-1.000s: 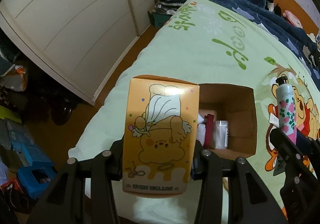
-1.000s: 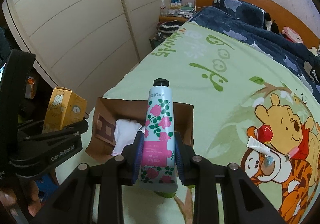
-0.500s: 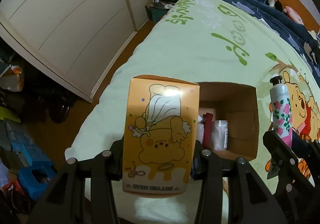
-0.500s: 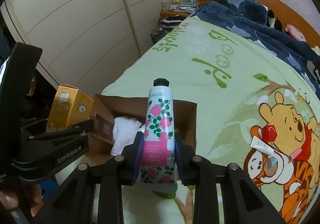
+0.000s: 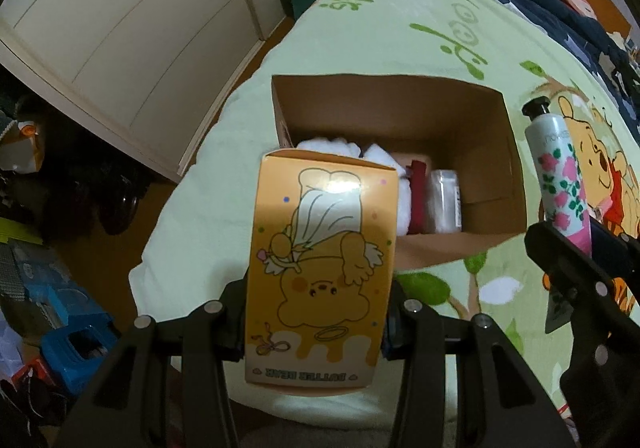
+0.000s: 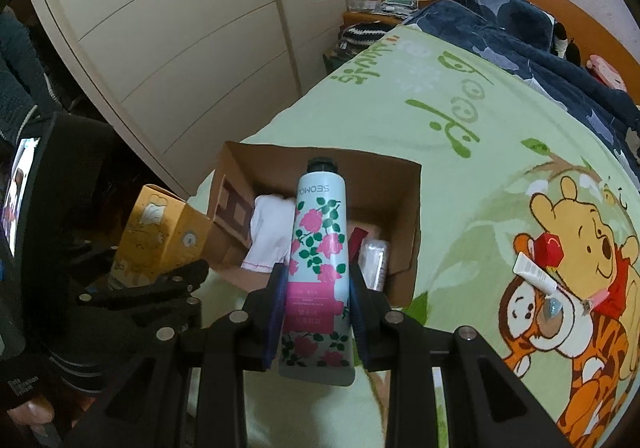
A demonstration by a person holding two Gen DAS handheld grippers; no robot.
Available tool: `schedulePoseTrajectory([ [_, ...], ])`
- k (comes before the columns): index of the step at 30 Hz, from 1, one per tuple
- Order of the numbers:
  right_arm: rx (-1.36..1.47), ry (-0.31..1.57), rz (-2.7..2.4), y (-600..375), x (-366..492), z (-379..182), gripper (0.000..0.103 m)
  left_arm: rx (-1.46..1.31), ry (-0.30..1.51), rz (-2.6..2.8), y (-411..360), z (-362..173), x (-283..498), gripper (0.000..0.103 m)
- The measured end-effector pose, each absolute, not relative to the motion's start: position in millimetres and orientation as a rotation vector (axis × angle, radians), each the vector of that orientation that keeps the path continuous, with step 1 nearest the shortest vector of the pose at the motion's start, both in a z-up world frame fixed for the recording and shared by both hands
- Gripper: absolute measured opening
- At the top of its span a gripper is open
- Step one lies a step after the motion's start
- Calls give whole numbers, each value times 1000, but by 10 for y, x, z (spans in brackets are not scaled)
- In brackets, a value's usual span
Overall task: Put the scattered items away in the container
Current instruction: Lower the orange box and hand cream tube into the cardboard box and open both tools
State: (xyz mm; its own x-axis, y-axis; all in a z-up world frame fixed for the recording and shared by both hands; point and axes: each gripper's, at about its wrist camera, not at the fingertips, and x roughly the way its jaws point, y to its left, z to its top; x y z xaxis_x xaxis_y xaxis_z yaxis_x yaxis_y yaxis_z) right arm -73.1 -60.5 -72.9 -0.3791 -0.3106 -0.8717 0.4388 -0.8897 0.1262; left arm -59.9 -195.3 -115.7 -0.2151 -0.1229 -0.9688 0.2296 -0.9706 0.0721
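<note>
Both loads have closed in on the cardboard box [image 5: 492,152], now just ahead: the left hand-held gripper [image 5: 316,312] clamps the orange carton [image 5: 320,276], the right hand-held gripper [image 6: 318,312] the floral tube [image 6: 320,248], so dropping looks next.

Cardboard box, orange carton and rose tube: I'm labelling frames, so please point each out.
cardboard box [image 5: 400,104], left wrist view, inner far wall.
orange carton [image 5: 320,272], left wrist view, printed front face.
rose tube [image 6: 316,244], right wrist view, flowered body.
</note>
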Motion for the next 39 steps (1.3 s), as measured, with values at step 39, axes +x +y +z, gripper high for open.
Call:
schedulePoseTrajectory([
  [39,1441,173,-2352,-669,-1278,-1013,29,1767,128,-2239,-2011,-1380,-1267,46],
])
